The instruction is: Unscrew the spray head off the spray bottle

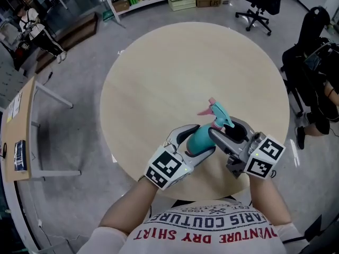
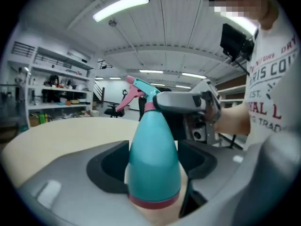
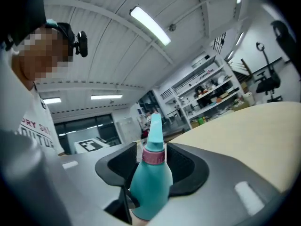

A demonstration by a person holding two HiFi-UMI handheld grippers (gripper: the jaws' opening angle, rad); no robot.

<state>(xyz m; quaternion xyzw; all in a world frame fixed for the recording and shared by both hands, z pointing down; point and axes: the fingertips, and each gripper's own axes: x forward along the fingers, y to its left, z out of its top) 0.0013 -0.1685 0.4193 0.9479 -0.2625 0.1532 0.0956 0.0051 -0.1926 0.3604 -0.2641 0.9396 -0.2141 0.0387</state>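
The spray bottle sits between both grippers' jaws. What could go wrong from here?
1. The right gripper looks slack around the pink collar, so only the left gripper holds the spray bottle. Its tapered body could slide out.
2. Closing on the spray head or trigger rather than the collar could squirt liquid or strain the trigger when twisting.

Bright ceiling tubes (image 2: 121,7) overhead; fisheye corners darken.

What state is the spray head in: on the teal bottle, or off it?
On. The spray head sits on the pink collar atop the teal bottle, with no gap showing between them.
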